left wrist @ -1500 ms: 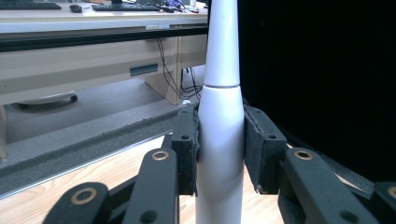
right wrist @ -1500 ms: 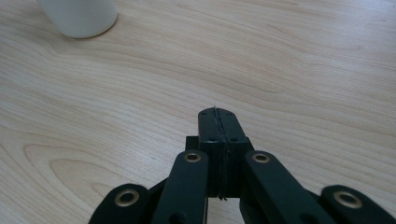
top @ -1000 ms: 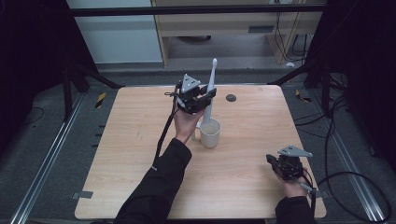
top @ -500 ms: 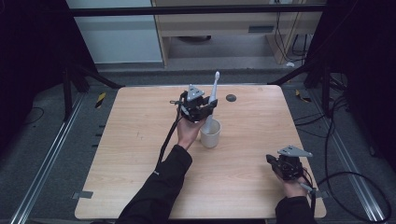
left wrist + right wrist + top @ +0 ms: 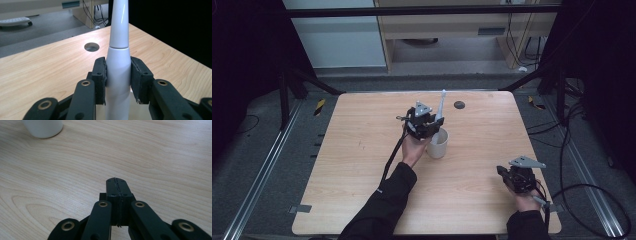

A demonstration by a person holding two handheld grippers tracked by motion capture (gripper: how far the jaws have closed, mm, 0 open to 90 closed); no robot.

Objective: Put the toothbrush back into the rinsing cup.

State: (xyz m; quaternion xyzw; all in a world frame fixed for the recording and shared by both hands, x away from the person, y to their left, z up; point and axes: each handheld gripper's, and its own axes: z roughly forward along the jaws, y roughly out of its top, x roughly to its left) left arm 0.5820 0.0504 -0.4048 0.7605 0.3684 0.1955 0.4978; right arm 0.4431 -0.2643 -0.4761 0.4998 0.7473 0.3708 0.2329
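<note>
Near the middle of the light wooden desk [image 5: 337, 165], a little toward its far edge, the left gripper [image 5: 432, 127] is held up by the person's left hand [image 5: 413, 149], whose dark sleeve [image 5: 382, 205] reaches in from the near edge. Its two black fingers [image 5: 100, 75] pinch a white, tapering toothbrush-like handle [image 5: 118, 67] from both sides, one pad against each flank of the thicker lower section. The handle stands close to upright; a seam runs across it just above the pads, and the slimmer upper part rises out of the top of the left gripper view. From the high view, its thin tip leans slightly toward the far side of the desk, and its lower end goes down into a white cup [image 5: 438, 145] standing on the desk just beside the hand. Whether the end touches the cup's bottom cannot be told. Beyond the cup, near the far edge, a small round dark hole [image 5: 459, 105] is set in the desk top. Well apart from all this, at the near right corner, the right gripper [image 5: 517, 177] sits low over the desk in the person's right hand [image 5: 527, 200], with a grey three-cornered plate on top. Its fingers [image 5: 117, 187] are pressed together with nothing between them, above bare wood.
</note>
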